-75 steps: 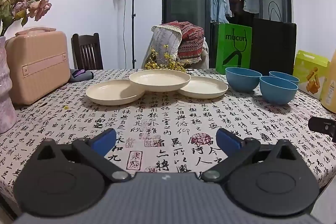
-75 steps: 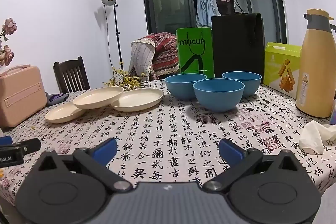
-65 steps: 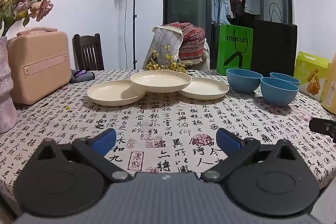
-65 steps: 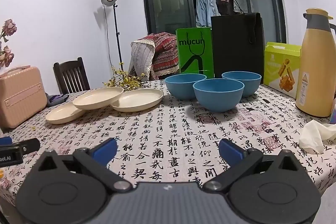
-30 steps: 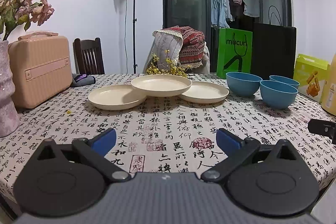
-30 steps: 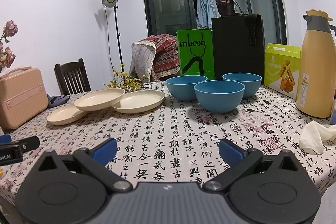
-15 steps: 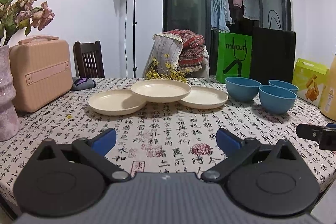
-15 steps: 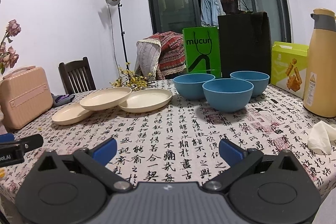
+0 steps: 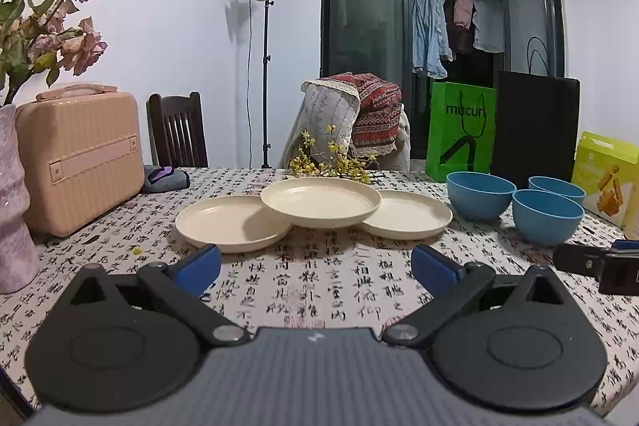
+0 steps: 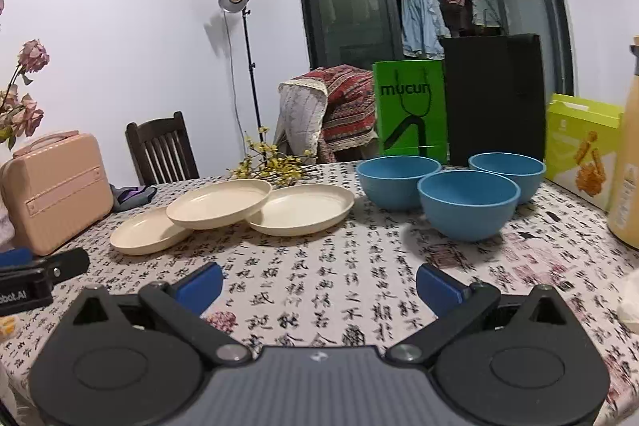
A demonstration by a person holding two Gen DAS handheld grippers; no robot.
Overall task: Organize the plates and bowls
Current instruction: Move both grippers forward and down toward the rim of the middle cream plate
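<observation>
The left tool (image 9: 315, 268) is held low over the near edge of the desk (image 9: 319, 290), its blue-padded fingers spread wide with nothing between them. The right tool (image 10: 319, 284) is held likewise over the calligraphy-printed cloth, spread wide and empty; its dark tip is seen at the right edge of the left wrist view, and the left tool's tip is seen at the left edge of the right wrist view.

Three cream plates are set in a row at mid-desk, well apart from both tools. The middle plate (image 9: 320, 201) is propped on the rims of the left plate (image 9: 231, 223) and the right plate (image 9: 407, 215), overlapping both. To the right of the plates, three blue bowls are clustered upright: the left bowl (image 10: 397, 181), the near bowl (image 10: 468, 204) and the far bowl (image 10: 507, 172), set close together; whether they touch cannot be told.

A pink case (image 9: 80, 156) and a vase of dried roses (image 9: 14, 198) are seen at the left side of the desk. A green paper bag (image 10: 411, 110), a black bag (image 10: 495, 94), a yellow-green box (image 10: 581, 146) and a beige thermos (image 10: 627, 162) are stood behind and to the right of the bowls.
</observation>
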